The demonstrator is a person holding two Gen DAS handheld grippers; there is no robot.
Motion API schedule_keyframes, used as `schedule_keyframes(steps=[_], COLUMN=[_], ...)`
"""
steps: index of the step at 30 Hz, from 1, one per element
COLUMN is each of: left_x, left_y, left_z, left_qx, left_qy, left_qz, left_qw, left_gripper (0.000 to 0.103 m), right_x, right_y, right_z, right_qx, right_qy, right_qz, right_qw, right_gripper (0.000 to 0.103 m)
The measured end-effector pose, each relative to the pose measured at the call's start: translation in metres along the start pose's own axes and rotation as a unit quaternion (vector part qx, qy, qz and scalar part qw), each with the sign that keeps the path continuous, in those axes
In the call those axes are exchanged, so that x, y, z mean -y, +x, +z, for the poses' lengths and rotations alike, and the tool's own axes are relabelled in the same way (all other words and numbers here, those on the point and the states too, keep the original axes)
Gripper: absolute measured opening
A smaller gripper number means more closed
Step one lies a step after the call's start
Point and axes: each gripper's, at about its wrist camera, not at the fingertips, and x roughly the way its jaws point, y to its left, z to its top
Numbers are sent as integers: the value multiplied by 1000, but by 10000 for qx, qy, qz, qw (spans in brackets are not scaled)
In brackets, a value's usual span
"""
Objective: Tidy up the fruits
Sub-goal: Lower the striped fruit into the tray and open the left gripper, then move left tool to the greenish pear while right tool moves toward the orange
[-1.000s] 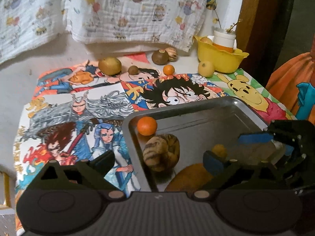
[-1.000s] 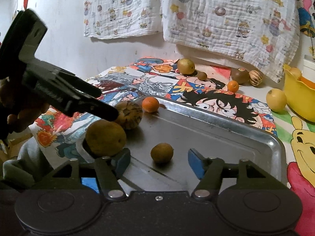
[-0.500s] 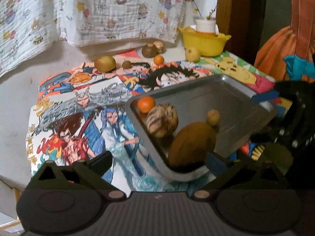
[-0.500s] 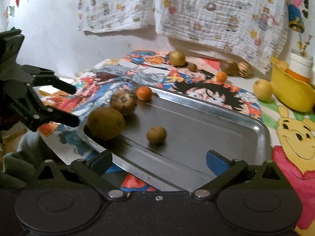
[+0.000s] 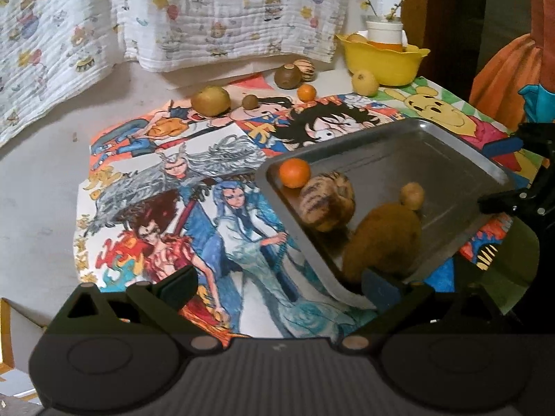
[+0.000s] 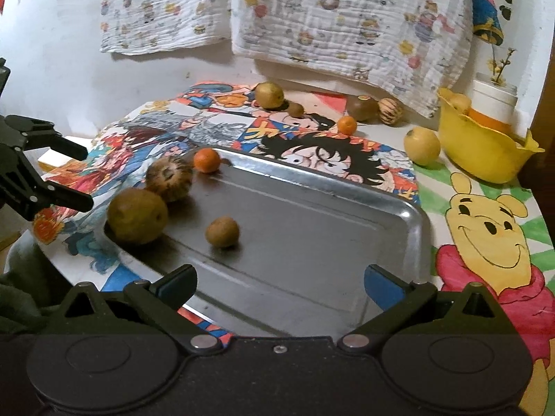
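A metal tray (image 6: 312, 208) lies on a cartoon-print tablecloth. In it are a big brown fruit (image 6: 137, 215), a striped fruit (image 6: 169, 178), a small orange (image 6: 207, 160) and a small brown fruit (image 6: 222, 231). The same tray (image 5: 399, 159) shows in the left wrist view. My left gripper (image 5: 277, 286) is open and empty at the tray's near left corner. My right gripper (image 6: 279, 279) is open and empty over the tray's near edge. Loose fruits lie at the back: a yellow-green fruit (image 6: 269, 95), an orange (image 6: 347, 125), a yellow fruit (image 6: 422, 145).
A yellow bowl (image 6: 478, 152) with fruit and a white cup stands at the back right. A brown fruit (image 6: 361, 107) and a striped one (image 6: 390, 111) lie by the wall under hanging cloths. The table edge is at the left.
Both grippers have drawn back from the tray and opened wide. The big brown fruit now rests free in the tray's near left corner.
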Motion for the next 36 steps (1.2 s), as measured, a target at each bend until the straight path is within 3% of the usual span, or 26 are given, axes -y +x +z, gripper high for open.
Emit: schedule_keyframes(steps=[16, 36], left_x=[-36, -78], left_y=[32, 93], left_z=[44, 125], left_qx=[-6, 399], left_qy=[-129, -288], left_qz=[185, 228], left_qw=[9997, 9985], left_gripper=[102, 102], right_x=[37, 43], right_y=[34, 108], right_z=[48, 137], right_qx=[79, 243], right_qy=[-71, -680], right_qz=[-244, -53], right_qw=[9996, 9974], right_gripper=[102, 102])
